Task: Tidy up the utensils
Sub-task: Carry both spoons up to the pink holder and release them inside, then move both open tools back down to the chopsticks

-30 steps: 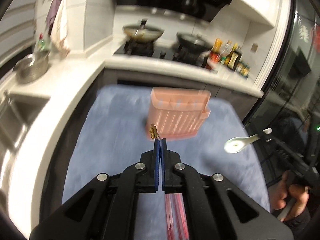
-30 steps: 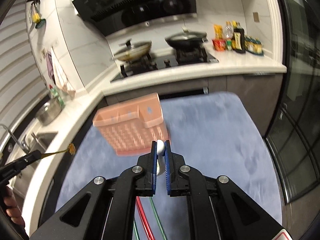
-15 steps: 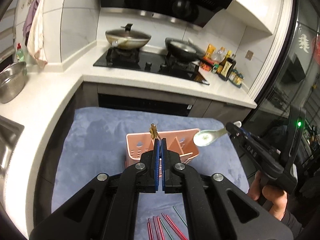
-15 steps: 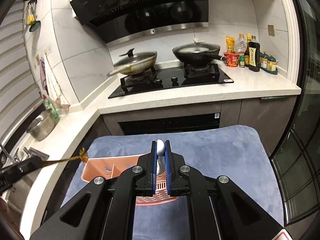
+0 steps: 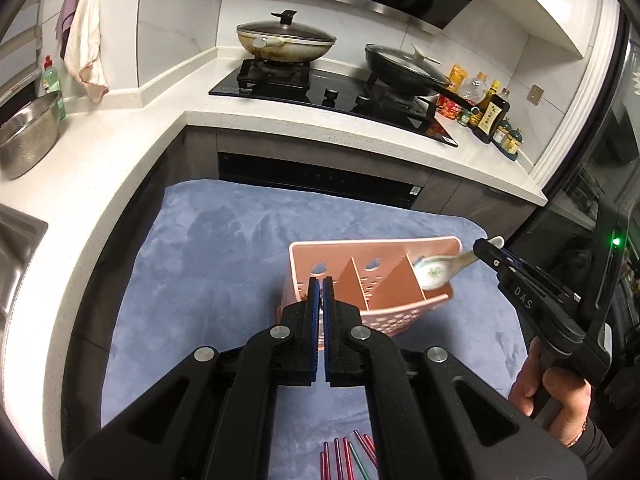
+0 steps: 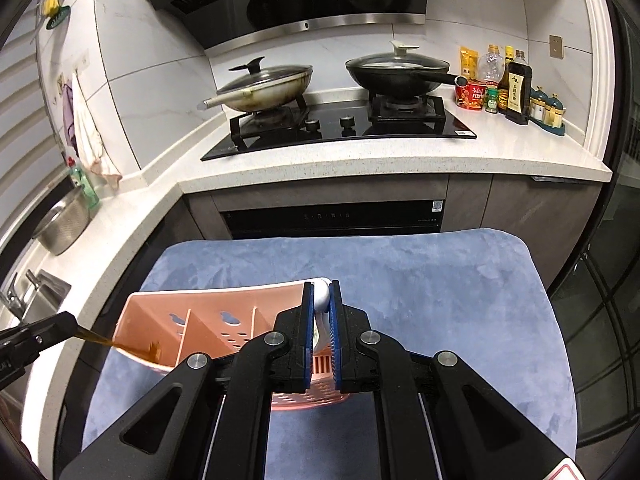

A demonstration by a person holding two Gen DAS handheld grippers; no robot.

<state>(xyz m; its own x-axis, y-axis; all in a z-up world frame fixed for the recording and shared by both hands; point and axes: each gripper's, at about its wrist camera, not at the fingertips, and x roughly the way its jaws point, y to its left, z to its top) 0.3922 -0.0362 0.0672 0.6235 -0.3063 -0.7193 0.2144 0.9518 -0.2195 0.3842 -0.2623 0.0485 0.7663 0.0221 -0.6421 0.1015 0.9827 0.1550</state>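
A pink utensil holder (image 5: pixel 372 280) (image 6: pixel 208 320) with three compartments stands on the blue mat (image 5: pixel 224 264). My left gripper (image 5: pixel 320 282) (image 6: pixel 74 326) is shut on a thin brown utensil (image 6: pixel 96 338). In the right wrist view its ornate tip dips into the holder's left compartment. In the left wrist view the closed fingers hide it. My right gripper (image 6: pixel 321 292) (image 5: pixel 480 250) is shut on the handle of a white ceramic spoon (image 5: pixel 432 272) (image 6: pixel 322 300). The spoon's bowl hangs over the right compartment.
Several red and green chopsticks (image 5: pixel 348 456) lie on the mat's near edge. Behind the mat a white counter (image 6: pixel 360 168) carries a hob with two lidded pans (image 6: pixel 264 88), and bottles (image 6: pixel 516 88) at the right. A steel bowl (image 5: pixel 24 140) and a sink are at the left.
Both grippers have come in over the pink holder and sunk a little. The brown utensil's tip now sits in the left compartment. The spoon's bowl has reached the right one.
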